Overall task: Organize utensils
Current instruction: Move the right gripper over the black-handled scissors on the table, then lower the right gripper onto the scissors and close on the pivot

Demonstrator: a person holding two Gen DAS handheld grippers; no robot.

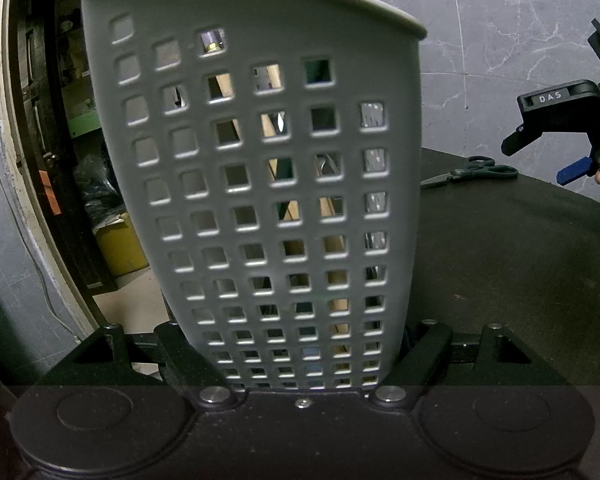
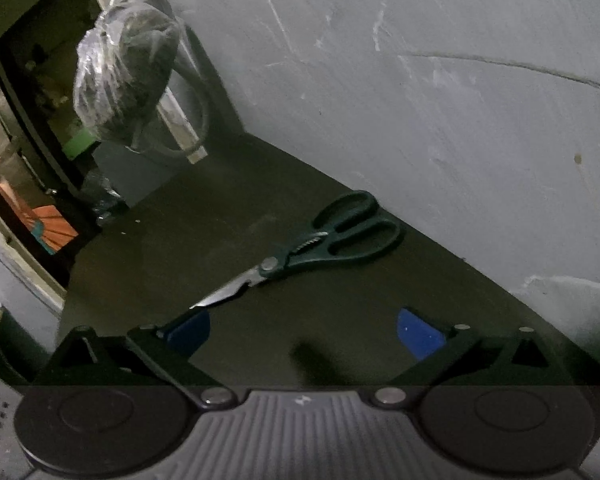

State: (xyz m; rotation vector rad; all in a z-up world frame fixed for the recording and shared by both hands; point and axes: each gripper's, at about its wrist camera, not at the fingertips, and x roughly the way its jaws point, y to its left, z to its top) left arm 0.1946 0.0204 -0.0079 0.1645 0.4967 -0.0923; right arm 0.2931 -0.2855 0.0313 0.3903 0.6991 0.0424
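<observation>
Nearest to us in the left wrist view, the left claw is clamped on the lower part of a grey perforated utensil holder, its two black fingers pressing the holder's sides at the bottom centre of the frame. The holder fills the middle of that frame and leans slightly. Through its square holes we make out pale wooden handles and something dark green, though we cannot tell what each utensil is. Right of the holder, the dark table spreads across the lower right, and on it, at mid-right, lie the scissors. At the far right edge the right claw enters, with a blue pad and a bit of a hand visible.

In the right wrist view, the right claw stands wide apart at the bottom of the frame, its blue pads with only bare table between them. Just beyond, at the centre of the frame, the green-handled scissors lie flat, blade tip close to the left pad, handles pointing to the upper right near the grey wall. At the upper left hangs a bundle wrapped in clear plastic.
</observation>
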